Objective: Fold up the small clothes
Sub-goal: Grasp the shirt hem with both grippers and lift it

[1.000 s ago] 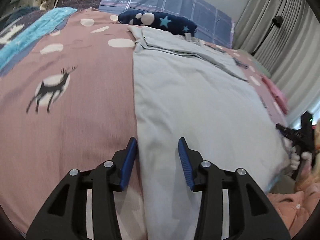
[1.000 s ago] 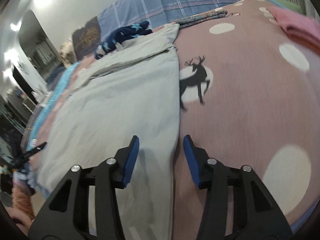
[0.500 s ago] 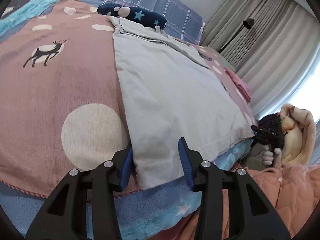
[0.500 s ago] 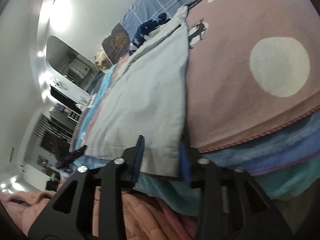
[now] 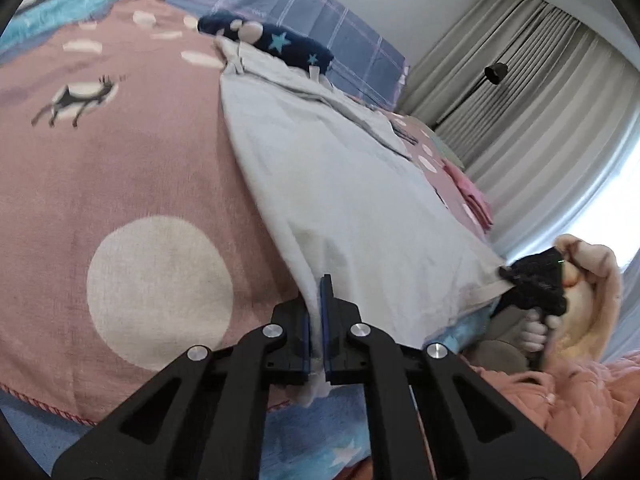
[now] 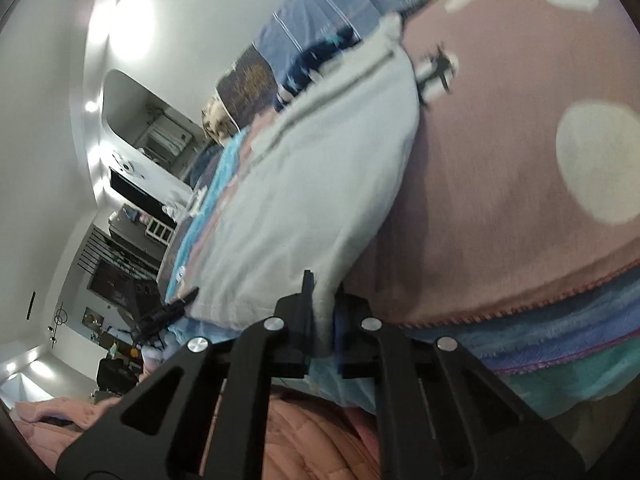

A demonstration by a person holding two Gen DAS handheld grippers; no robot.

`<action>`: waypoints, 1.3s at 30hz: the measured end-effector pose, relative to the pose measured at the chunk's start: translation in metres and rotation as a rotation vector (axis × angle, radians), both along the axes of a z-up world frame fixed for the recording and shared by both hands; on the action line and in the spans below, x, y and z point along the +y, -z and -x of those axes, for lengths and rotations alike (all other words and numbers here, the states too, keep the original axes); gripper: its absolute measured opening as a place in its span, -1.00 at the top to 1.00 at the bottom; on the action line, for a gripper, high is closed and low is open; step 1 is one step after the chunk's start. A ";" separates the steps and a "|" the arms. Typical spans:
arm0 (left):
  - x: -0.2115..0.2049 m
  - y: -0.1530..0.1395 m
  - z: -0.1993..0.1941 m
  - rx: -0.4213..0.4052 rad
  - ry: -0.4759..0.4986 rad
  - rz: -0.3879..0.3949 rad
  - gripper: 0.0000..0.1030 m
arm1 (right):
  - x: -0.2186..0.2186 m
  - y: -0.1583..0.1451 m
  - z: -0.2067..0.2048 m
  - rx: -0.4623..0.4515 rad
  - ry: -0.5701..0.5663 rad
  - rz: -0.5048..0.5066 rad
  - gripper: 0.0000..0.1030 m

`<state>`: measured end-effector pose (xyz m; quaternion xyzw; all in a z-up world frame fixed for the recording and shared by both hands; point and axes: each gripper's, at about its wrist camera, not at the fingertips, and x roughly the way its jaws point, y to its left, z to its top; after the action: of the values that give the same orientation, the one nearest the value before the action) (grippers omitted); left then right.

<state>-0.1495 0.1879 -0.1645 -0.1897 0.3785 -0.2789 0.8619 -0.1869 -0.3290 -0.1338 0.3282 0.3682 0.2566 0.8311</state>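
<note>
Grey garment (image 5: 352,200) on pink bedspread (image 5: 132,168).

No readable text, label, brand, number or sign can be made out in either view. The pink bedspread (image 5: 120,168) carries only printed figures: a deer (image 5: 78,98) at upper left and pale round spots. The dark blue cloth (image 5: 280,44) bears stars only.

A bed fills most of both views, spread with a pink cover (image 5: 140,168) printed with pale dots and a dark deer (image 5: 78,98). A blue plaid pillow (image 5: 304,20) lies at its head. Grey pleated curtains (image 5: 532,92) hang along the far side — daylight glows at their edge. White walls (image 6: 48,120) carry bright ceiling-light reflections.
</note>
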 end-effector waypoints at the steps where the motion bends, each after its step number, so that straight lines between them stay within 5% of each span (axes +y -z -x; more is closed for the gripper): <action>1: 0.000 -0.006 0.002 -0.022 -0.016 0.001 0.94 | -0.003 -0.004 0.001 -0.010 0.010 -0.015 0.86; 5: 0.011 -0.047 0.018 -0.165 -0.078 0.089 0.96 | -0.012 -0.029 0.000 -0.074 0.027 -0.083 0.86; 9: 0.012 -0.085 0.038 -0.272 -0.085 0.162 0.96 | -0.015 -0.063 0.011 -0.176 0.055 -0.045 0.86; 16: 0.005 -0.116 0.082 -0.339 -0.063 0.271 0.96 | -0.035 -0.102 0.060 -0.337 0.098 -0.075 0.86; 19: 0.002 -0.127 0.093 -0.384 -0.071 0.240 0.96 | -0.031 -0.114 0.067 -0.373 0.120 0.034 0.86; 39: -0.019 -0.150 -0.034 -0.336 -0.174 0.169 0.95 | -0.034 -0.121 -0.070 -0.349 0.175 0.064 0.84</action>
<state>-0.1154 0.1691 -0.0148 -0.2441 0.1867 -0.2621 0.9148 -0.1174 -0.3627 -0.0124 0.2830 0.1965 0.2248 0.9115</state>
